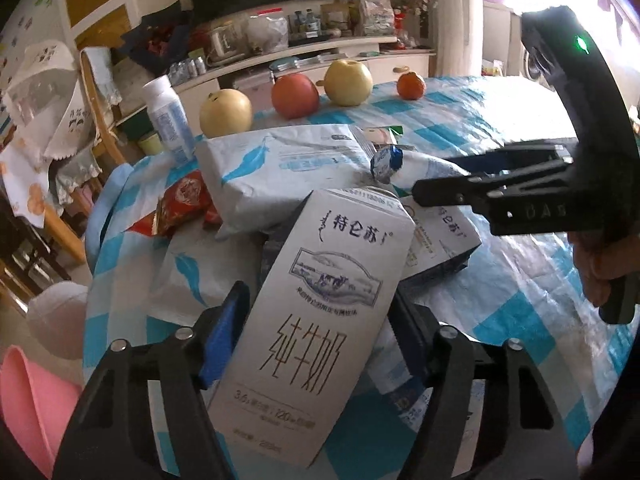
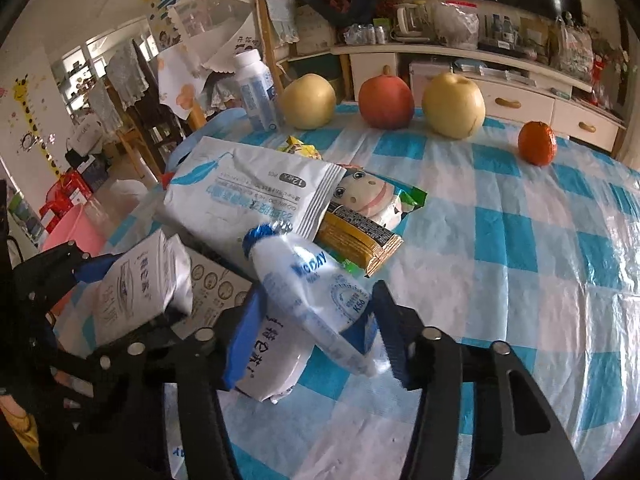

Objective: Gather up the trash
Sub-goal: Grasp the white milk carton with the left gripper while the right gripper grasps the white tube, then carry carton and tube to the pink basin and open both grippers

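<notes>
A white milk carton (image 1: 320,320) with gold lettering stands tilted between the fingers of my left gripper (image 1: 320,294), whose pads press on its two sides; the right wrist view shows this gripper (image 2: 132,296) at the left with the carton (image 2: 140,280). My right gripper (image 2: 318,292) is shut on a white plastic bottle (image 2: 308,280) with a blue foil cap, which lies slanted over a second carton (image 2: 272,364). The left wrist view shows that right gripper (image 1: 432,178) at the bottle's neck (image 1: 416,168). Around them lies a white pouch (image 2: 240,196), a yellow wrapper (image 2: 360,240) and a red wrapper (image 1: 184,200).
The table has a blue-and-white checked cloth (image 2: 520,260). Along its far edge stand an upright white bottle (image 2: 256,92), two pears (image 2: 308,100), an apple (image 2: 386,100) and an orange (image 2: 537,142). A pink bin (image 1: 28,400) sits on the floor at the left. Cluttered shelves stand behind.
</notes>
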The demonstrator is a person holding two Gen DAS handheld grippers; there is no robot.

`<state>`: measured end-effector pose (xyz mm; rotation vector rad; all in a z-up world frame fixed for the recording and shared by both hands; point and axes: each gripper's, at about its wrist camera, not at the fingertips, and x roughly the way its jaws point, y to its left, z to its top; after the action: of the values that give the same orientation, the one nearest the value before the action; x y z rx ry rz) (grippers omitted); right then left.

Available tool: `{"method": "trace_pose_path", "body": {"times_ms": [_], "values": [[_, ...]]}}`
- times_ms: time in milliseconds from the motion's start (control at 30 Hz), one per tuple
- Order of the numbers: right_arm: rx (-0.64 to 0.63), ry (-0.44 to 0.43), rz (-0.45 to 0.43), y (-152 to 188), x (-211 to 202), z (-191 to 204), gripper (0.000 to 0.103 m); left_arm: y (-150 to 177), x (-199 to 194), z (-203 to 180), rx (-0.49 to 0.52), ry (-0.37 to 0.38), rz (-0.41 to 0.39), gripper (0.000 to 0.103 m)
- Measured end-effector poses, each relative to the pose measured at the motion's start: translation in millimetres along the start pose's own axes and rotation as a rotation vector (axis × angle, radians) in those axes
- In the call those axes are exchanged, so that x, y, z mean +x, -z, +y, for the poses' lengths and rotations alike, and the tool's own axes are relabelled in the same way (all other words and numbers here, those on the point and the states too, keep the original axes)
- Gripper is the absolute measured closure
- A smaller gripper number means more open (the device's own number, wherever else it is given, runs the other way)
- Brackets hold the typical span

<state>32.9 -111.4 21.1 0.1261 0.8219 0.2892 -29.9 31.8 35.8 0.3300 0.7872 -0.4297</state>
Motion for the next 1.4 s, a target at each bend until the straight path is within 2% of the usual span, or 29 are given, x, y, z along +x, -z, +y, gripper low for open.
{"method": "trace_pose_path", "body": {"times_ms": [33,100,167,333,567,833,1000,1100,1267,1400], "values": [[-0.003,-0.001,-0.002,0.4,-1.0,0.7,0.062,0.2,-0.1,3.6,-0.022,0.010,0.000,0.037],[-0.023,0.015,-0.004,0.9,-2.7,3.2,0.065,1.3,-1.5,8.8,-0.055,0.021,-0.002,0.043],[-0.032,0.040,-0.009,1.1,-5.3,4.5,0.075,2.9,-1.4,12.7,-0.083,0.025,0.000,0.043],[-0.027,0.078,-0.016,3.6,-11.7,3.3,0.085,3.1,-0.9,16.9,-0.124,0.019,-0.005,0.044],[-0.006,0.076,-0.083,3.8,-30.7,6.1,0.085,3.1,-13.1,36.1,-0.214,0.019,-0.040,0.044],[0.046,-0.003,-0.137,5.8,-57.4,25.4,0.085,4.1,-46.9,64.4,-0.292,-0.016,-0.112,0.044],[0.102,-0.156,-0.146,0.2,-64.3,63.1,0.085,7.4,-83.5,94.4,-0.373,-0.083,-0.188,0.044],[0.088,-0.253,-0.122,-4.7,-57.1,106.8,0.085,14.0,-104.5,119.1,-0.435,-0.138,-0.225,0.044],[0.049,-0.399,-0.050,-9.2,-31.1,185.1,0.085,44.2,-141.1,177.7,-0.593,-0.282,-0.265,0.044],[0.053,-0.502,-0.006,-19.5,-8.0,241.8,0.085,77.9,-157.4,223.8,-0.727,-0.383,-0.264,0.044]]}}
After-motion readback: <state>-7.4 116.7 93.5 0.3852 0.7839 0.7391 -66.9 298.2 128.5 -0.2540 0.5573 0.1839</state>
